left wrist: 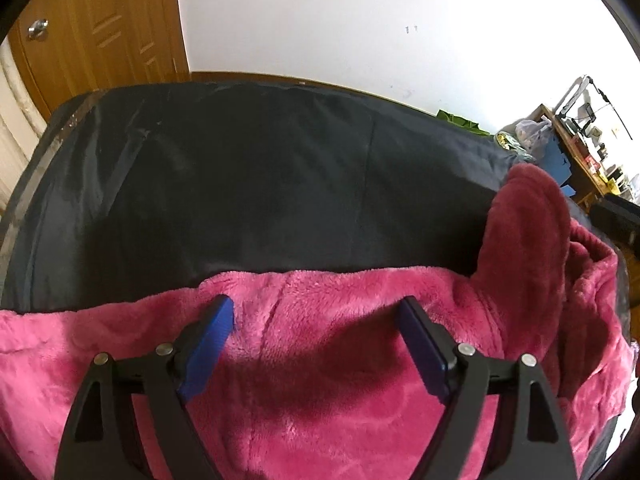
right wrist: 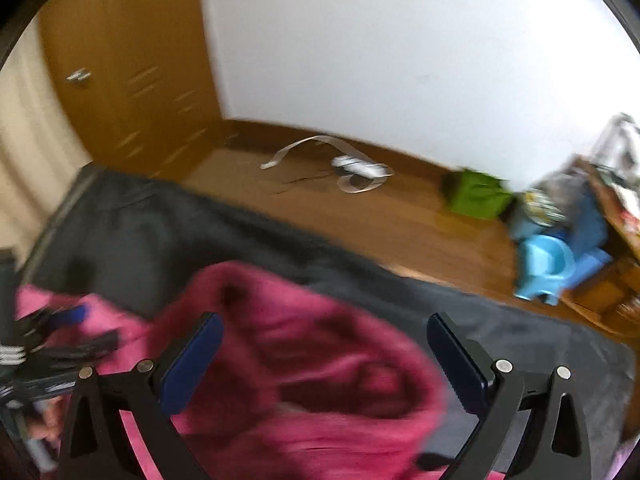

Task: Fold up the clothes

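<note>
- Blue-padded fingers [left wrist: 212, 344] of the left gripper [left wrist: 316, 312] stand wide apart and empty, hovering just over the pink fleece garment [left wrist: 320, 360], which spreads beneath and ahead of them on the dark bedcover [left wrist: 240, 184].
- Right gripper [right wrist: 324, 328] is likewise spread wide and grips nothing; a rumpled, raised part of the garment lies between and below its fingers, though blur hides the detail.
- Fleece this thick looks soft, floppy and bulky, moderately light, unlikely to slip from the pads.
- Judging by that, a hem or edge, such as the far edge just ahead of the left gripper, offers the surest pinch; thick bunches may overfill the jaws.
</note>
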`<state>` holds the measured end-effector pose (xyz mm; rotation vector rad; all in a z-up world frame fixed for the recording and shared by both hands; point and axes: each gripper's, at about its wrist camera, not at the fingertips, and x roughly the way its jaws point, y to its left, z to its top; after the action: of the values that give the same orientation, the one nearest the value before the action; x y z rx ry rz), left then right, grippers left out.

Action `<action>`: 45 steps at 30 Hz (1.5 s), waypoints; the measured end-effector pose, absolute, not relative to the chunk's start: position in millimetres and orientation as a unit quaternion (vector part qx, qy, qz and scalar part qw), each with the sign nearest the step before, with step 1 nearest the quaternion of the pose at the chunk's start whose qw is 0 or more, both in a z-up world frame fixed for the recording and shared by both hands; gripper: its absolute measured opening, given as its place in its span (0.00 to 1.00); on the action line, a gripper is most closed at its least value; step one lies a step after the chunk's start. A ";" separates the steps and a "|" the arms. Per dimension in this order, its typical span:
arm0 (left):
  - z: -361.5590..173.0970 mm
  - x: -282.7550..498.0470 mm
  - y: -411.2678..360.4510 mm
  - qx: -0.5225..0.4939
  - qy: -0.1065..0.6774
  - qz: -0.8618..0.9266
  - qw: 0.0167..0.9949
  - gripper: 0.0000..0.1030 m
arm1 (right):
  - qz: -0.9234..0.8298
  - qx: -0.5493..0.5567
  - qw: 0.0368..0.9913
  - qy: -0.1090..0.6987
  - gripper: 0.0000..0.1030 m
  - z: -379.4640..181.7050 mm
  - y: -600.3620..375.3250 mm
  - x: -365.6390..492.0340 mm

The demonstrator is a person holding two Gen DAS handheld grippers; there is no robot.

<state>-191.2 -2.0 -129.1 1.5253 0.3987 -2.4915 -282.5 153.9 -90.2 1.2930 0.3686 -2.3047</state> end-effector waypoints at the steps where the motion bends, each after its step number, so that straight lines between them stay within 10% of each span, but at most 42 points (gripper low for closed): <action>1: -129.6 -192.2 -1.3 0.514 0.130 -0.842 0.098 0.84 | -0.834 0.473 0.242 0.148 1.00 -95.9 143.2 -278.7; 45: -119.4 -207.8 26.9 0.538 0.156 -0.828 0.030 0.92 | -0.812 0.534 0.161 0.173 1.00 -150.3 158.6 -262.6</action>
<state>-207.8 26.9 -119.3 1.6591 0.4804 -2.5525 -262.6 158.6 -150.3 1.5241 0.4939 -2.3194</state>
